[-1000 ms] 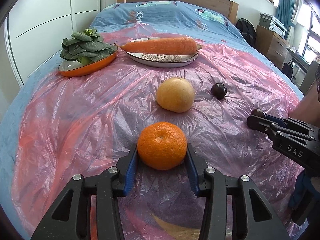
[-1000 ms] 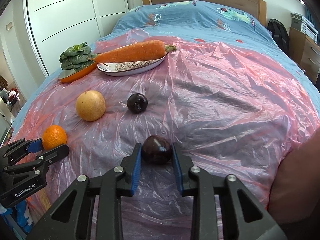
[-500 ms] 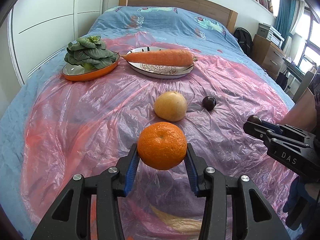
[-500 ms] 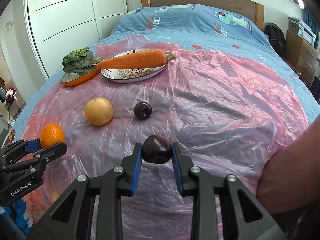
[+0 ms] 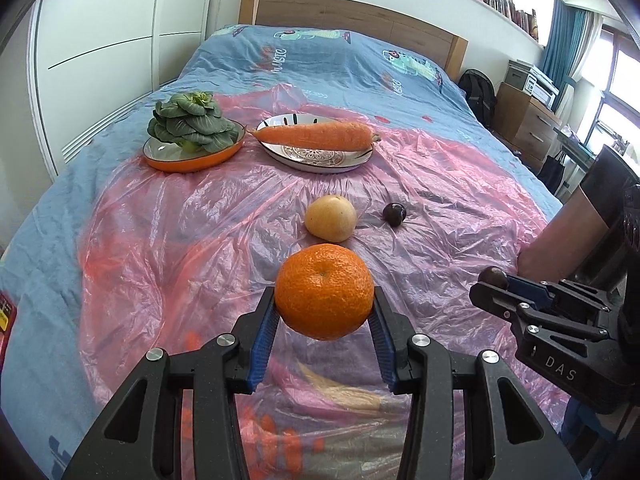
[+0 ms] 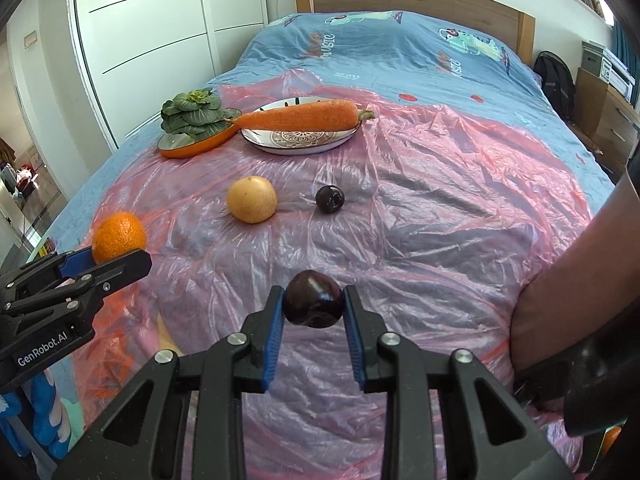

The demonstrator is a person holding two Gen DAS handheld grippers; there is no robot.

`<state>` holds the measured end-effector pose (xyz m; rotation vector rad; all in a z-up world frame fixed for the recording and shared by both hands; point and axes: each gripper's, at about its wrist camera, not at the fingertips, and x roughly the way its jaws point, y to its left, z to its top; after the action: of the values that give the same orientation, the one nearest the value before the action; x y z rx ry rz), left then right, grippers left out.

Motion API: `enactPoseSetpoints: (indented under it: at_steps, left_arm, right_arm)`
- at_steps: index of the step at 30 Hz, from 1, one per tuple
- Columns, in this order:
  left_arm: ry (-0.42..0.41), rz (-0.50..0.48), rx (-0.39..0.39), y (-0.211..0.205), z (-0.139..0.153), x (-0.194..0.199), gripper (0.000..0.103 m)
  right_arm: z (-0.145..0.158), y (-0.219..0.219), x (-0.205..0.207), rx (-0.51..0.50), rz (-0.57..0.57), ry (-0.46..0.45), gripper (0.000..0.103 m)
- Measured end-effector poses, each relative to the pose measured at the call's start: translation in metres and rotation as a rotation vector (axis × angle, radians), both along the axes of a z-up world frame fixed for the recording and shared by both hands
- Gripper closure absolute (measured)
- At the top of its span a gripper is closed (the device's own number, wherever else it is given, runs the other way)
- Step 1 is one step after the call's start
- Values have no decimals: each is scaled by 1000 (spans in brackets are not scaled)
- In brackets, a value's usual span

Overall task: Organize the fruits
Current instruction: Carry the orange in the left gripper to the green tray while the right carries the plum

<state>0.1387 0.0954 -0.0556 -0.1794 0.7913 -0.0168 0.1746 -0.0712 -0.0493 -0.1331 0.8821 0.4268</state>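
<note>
Bed [image 5: 120,216] under pink plastic sheet [image 5: 440,184], mid-frame: two plates, one carrot [image 5: 316,136], one bok choy [image 5: 192,124], one yellow fruit [image 5: 330,218], one plum [image 5: 394,214]. I am clamping my left gripper [image 5: 324,316] on one orange [image 5: 324,291], my right gripper [image 6: 313,312] on a second plum [image 6: 314,299].

Wooden headboard [image 5: 352,20], white wardrobe [image 5: 100,60]

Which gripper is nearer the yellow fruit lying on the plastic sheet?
Left. The left gripper, shut on the orange, hangs just in front of the yellow fruit. The right gripper, holding a dark plum, sits farther back, off to its right.
</note>
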Motion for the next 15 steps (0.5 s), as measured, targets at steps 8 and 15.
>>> enactPoseSetpoints:
  at_steps: [8,15]
  left_arm:
    - [-2,-19,6,-10,11,-29,64]
    - [1,-43,23,-26,18,-55,64]
  right_arm:
    - [10,-3,-34,4,7,10,58]
    - [14,-11,-62,-2,10,19,58]
